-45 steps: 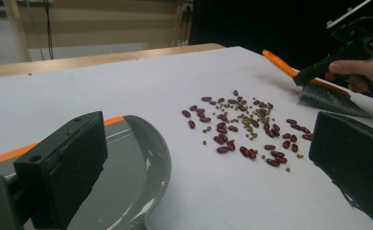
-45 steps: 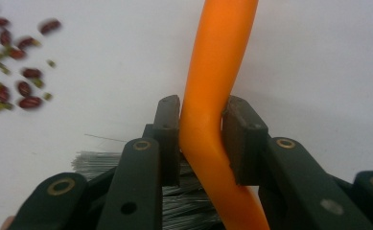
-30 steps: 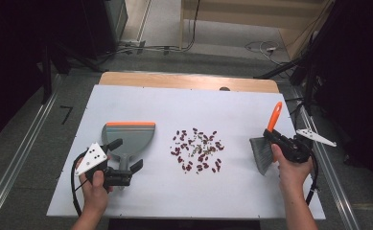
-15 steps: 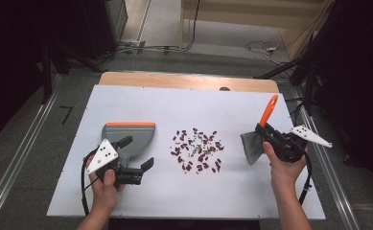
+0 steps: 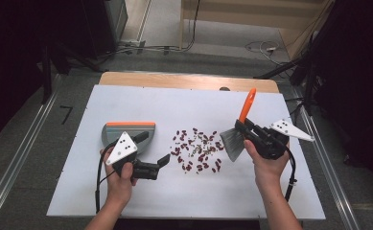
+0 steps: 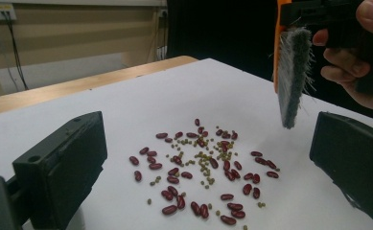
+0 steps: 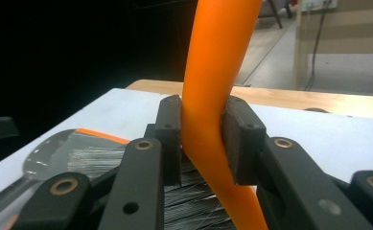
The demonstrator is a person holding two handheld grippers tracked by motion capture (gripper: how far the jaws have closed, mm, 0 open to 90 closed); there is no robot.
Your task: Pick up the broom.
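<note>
While the person's forearms reach in from the near edge in the high view, the left gripper [image 5: 161, 162] rests low over the white table [image 5: 126, 201] with its jaws apart and nothing between them, their tips aimed at a scatter of beans [image 5: 197, 149] that lies just ahead of them. Just behind and beside that gripper sits a grey dustpan [image 5: 122, 132] with an orange strip along its back edge. On the far side of the beans, the right gripper [image 5: 244, 128] has its jaws clamped on the orange handle of a small brush [image 5: 237, 134], whose grey bristles hang down just beside the pile's edge; whether they touch the table I cannot tell from up here. Looking along the left gripper's own view, the two black jaws stand wide to either side, and the red beans and small green ones [image 6: 204, 165] are spread on the table between and beyond them. Past the jaw at the right of that view, the brush [image 6: 289, 76] hangs bristles down, its tips held clear above the table, with the right hand [image 6: 354, 57] gripping behind it. From the right gripper's view, the jaws press on both sides of the curved orange handle [image 7: 217, 96], the bristles fan out just below them, and the dustpan [image 7: 64, 153] lies farther off to the left.
</note>
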